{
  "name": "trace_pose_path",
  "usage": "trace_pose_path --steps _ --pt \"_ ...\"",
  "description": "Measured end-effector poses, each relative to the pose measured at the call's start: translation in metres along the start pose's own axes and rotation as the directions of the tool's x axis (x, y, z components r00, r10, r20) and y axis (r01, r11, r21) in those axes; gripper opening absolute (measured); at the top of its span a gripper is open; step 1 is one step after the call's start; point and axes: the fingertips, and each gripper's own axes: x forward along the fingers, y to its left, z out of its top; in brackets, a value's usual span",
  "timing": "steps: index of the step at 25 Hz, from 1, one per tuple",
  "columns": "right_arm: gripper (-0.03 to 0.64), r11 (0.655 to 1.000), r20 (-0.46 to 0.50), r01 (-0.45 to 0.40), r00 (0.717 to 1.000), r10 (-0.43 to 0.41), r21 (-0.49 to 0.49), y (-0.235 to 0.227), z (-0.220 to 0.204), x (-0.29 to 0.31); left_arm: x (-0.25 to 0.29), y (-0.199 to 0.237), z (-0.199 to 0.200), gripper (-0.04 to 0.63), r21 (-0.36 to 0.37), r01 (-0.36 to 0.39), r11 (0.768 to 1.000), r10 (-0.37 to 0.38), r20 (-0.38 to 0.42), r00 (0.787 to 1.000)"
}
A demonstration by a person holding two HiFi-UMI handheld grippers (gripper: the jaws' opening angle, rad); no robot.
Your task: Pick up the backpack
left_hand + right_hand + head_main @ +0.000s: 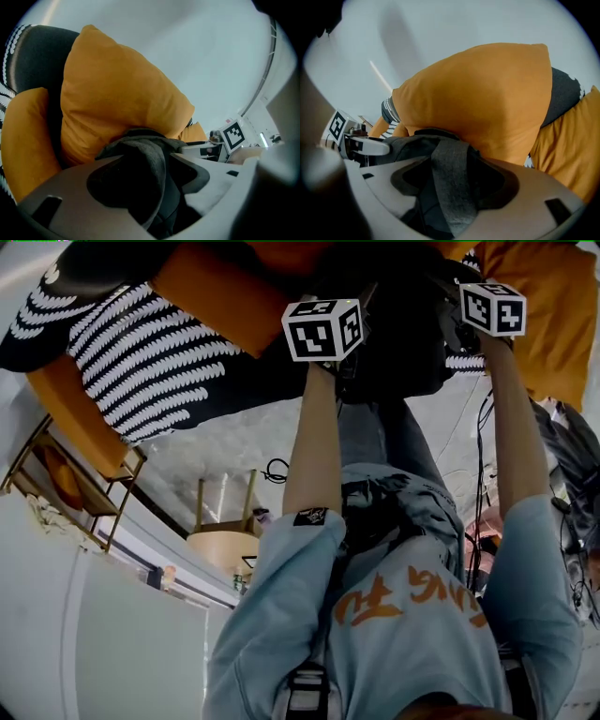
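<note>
The backpack [398, 338] is a dark bag lying against orange cushions on a sofa, straight ahead of both outstretched arms. In the left gripper view a dark grey strap [143, 161] of the bag runs through the gap of my left gripper [145, 176], whose jaws stand wide apart and do not pinch it. My right gripper [450, 185] is likewise open, with a grey strap [452, 173] draped loosely between its jaws. Both marker cubes [323, 329] [493, 307] show in the head view; the fingertips there are lost against the dark bag.
A large orange cushion [117, 93] [487, 93] stands right behind the bag. A black cushion with white stripes [150, 352] lies to the left. A round wooden stool [225, 545], a wooden rack [80, 479] and loose cables [483, 456] are on the floor.
</note>
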Motion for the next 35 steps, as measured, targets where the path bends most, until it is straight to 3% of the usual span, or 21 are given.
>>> trace_pose_path --steps 4,9,12,13,15,19,24,35 --pt "0.293 0.998 -0.026 -0.024 0.999 0.025 0.051 0.004 -0.004 0.01 0.01 0.005 -0.009 0.264 -0.005 0.013 1.0 -0.013 -0.059 0.998" --pt "0.287 0.998 -0.058 -0.058 0.997 0.059 0.027 0.011 -0.013 0.006 0.021 0.001 -0.028 0.214 -0.005 0.032 0.999 -0.033 -0.133 0.991" --pt "0.141 0.997 -0.09 -0.075 0.993 0.076 0.014 0.016 -0.026 -0.006 0.025 -0.013 -0.044 0.094 0.027 0.05 0.998 -0.045 -0.173 0.984" --pt "0.121 0.996 -0.097 -0.08 0.992 0.082 0.03 0.017 -0.03 -0.011 0.026 -0.019 -0.048 0.052 0.043 0.052 0.998 -0.043 -0.18 0.983" --pt "0.097 0.992 -0.098 -0.102 0.989 0.108 0.071 0.021 -0.036 -0.017 0.026 -0.027 -0.053 0.049 0.043 0.048 0.998 -0.039 -0.179 0.983" --pt "0.061 0.982 -0.092 -0.152 0.982 0.163 0.116 0.042 -0.042 -0.027 0.009 -0.033 -0.055 0.044 -0.001 0.064 0.998 -0.064 -0.145 0.987" --pt "0.049 0.977 -0.032 -0.204 0.978 0.206 0.07 0.061 -0.041 -0.05 -0.021 -0.048 -0.053 0.044 -0.035 0.058 0.998 -0.061 -0.082 0.995" --pt "0.049 0.934 0.135 -0.349 0.931 0.338 0.071 0.076 -0.084 -0.137 -0.065 -0.134 -0.086 0.044 0.005 -0.043 0.999 0.043 0.097 0.994"
